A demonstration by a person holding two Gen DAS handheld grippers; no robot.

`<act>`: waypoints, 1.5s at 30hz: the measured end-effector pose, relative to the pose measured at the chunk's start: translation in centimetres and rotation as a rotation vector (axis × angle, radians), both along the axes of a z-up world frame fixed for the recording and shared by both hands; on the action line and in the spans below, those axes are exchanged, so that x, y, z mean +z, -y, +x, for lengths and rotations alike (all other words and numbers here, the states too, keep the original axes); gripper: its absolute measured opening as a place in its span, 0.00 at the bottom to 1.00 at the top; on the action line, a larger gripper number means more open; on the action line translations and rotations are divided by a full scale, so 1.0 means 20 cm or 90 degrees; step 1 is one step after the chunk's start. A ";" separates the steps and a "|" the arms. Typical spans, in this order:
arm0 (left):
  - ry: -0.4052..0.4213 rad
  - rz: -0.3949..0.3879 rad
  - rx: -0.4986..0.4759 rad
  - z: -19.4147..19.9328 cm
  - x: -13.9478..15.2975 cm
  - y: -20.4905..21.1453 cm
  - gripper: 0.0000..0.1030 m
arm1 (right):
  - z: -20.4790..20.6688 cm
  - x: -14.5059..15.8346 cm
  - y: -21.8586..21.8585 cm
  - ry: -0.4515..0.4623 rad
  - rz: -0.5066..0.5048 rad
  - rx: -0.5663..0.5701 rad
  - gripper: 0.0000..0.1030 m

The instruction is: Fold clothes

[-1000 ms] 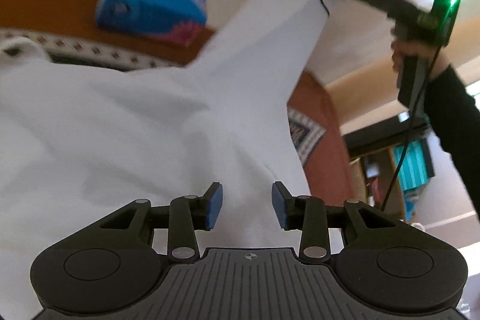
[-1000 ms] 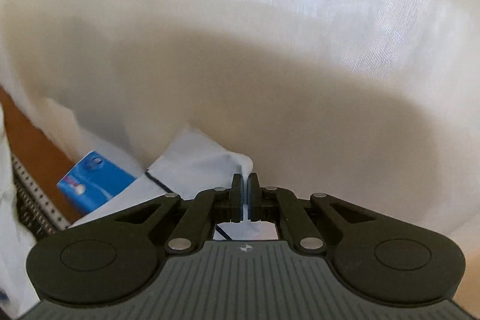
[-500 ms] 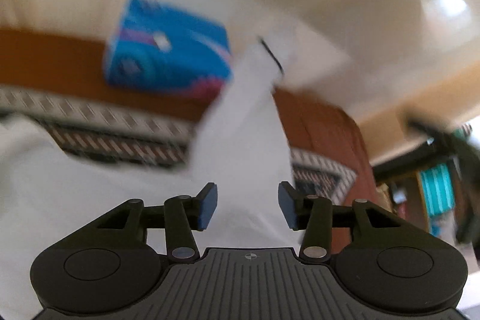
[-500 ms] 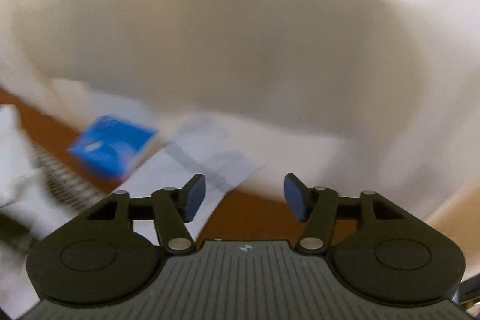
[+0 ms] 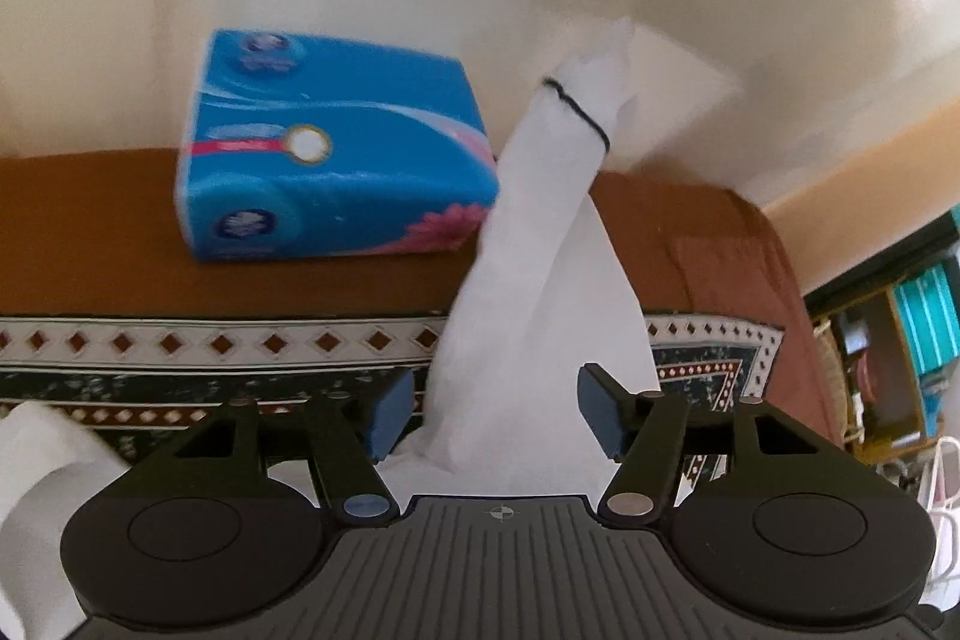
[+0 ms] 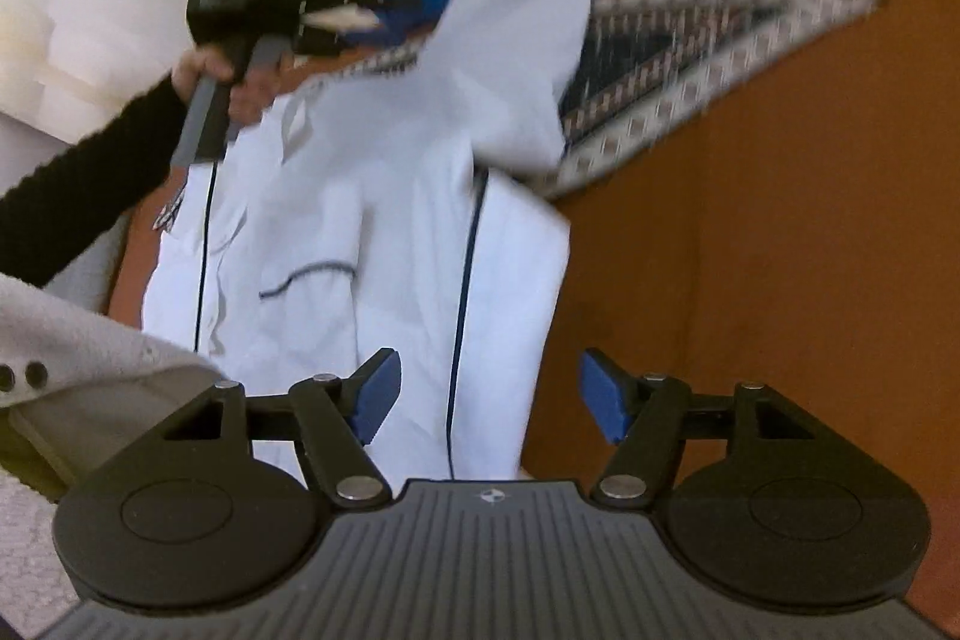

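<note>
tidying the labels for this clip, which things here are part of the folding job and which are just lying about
Part of the job:
- white shirt with dark piping, spread on the cloth
- its sleeve, sticking up by the left gripper
- right gripper; both have open jaws

Just lying about:
- blue tissue pack
- patterned cloth underneath

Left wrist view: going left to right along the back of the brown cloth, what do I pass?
Blue tissue pack → white sleeve with the dark-trimmed cuff, standing up → bare brown tablecloth → shelving at the far right.
</note>
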State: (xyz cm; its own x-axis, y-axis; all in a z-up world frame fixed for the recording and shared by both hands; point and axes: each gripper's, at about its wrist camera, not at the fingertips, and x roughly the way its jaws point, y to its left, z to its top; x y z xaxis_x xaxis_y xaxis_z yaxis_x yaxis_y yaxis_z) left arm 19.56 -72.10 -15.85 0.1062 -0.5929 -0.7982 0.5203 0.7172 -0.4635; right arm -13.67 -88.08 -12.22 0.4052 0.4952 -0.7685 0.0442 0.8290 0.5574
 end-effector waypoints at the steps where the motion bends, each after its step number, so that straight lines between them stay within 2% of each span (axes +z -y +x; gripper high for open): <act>1: 0.001 0.010 -0.004 0.00 -0.01 0.02 0.72 | -0.01 -0.02 0.00 0.003 0.016 -0.013 0.68; 3: 0.008 0.022 -0.003 0.00 -0.03 0.04 0.72 | 0.01 -0.05 0.00 0.006 0.047 -0.034 0.65; 5: 0.018 0.029 0.005 0.00 -0.05 0.04 0.68 | 0.04 -0.07 0.01 0.008 0.061 -0.044 0.44; 6: 0.023 0.032 0.009 0.01 -0.05 0.04 0.35 | 0.06 -0.09 0.01 0.009 0.068 -0.049 0.21; 7: 0.028 0.036 0.013 0.01 -0.06 0.04 0.12 | 0.07 -0.09 0.02 0.014 0.065 -0.053 0.16; 8: 0.033 0.039 0.017 0.01 -0.07 0.04 0.02 | 0.07 -0.09 0.03 0.012 0.049 -0.065 0.13; 10: 0.043 0.046 0.024 0.01 -0.08 0.04 0.01 | 0.07 -0.10 0.08 -0.010 0.010 -0.105 0.09; 12: 0.053 0.053 0.032 0.01 -0.10 0.04 0.01 | 0.06 -0.18 0.14 -0.067 0.006 -0.145 0.09; 14: 0.062 0.059 0.040 0.02 -0.11 0.04 0.01 | 0.08 -0.26 0.15 -0.099 -0.003 -0.155 0.09; 16: 0.057 0.053 0.044 0.02 -0.10 0.02 0.03 | 0.09 -0.29 0.14 -0.106 -0.006 -0.156 0.08; 17: 0.054 0.050 0.045 0.03 -0.09 0.02 0.20 | 0.10 -0.27 0.14 -0.108 -0.011 -0.152 0.09; 18: 0.052 0.047 0.047 0.03 -0.08 0.01 0.31 | 0.10 -0.25 0.15 -0.109 -0.019 -0.146 0.14; 20: 0.047 0.034 0.049 0.04 -0.04 -0.02 0.43 | 0.09 -0.20 0.15 -0.112 -0.036 -0.135 0.34; 21: 0.047 0.014 0.051 0.04 0.00 -0.05 0.47 | 0.08 -0.17 0.16 -0.102 -0.047 -0.133 0.49; 22: 0.047 -0.005 0.053 0.04 0.04 -0.08 0.48 | 0.07 -0.12 0.16 -0.081 -0.059 -0.135 0.51; 26: 0.071 -0.093 0.069 -0.03 0.27 -0.29 0.54 | 0.06 0.08 0.17 0.012 -0.109 -0.156 0.51; 27: 0.079 -0.113 0.072 -0.05 0.33 -0.36 0.55 | 0.08 0.12 0.14 0.035 -0.112 -0.141 0.51; 31: 0.090 -0.107 0.057 -0.21 0.44 -0.58 0.55 | 0.18 0.25 0.00 0.111 -0.103 -0.055 0.51; 34: 0.083 -0.085 0.033 -0.36 0.40 -0.65 0.56 | 0.33 0.25 -0.09 0.140 -0.122 0.006 0.51; 37: 0.049 -0.089 0.037 -0.43 0.32 -0.62 0.56 | 0.59 0.23 -0.08 0.160 -0.149 0.022 0.54; 42: 0.017 -0.079 0.030 -0.47 0.17 -0.50 0.56 | 1.06 0.24 -0.02 0.196 -0.239 0.025 0.60; 45: -0.002 -0.072 0.026 -0.49 0.08 -0.42 0.56 | 1.32 0.23 0.00 0.220 -0.304 0.054 0.63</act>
State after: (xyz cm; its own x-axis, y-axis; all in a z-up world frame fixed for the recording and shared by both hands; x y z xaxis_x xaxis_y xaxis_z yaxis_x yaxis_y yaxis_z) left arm 9.78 -63.64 -14.30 0.1297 -0.6749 -0.7265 0.4909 0.6802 -0.5443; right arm 12.80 -88.03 -7.67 0.6459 0.1684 -0.7446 -0.1511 0.9843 0.0916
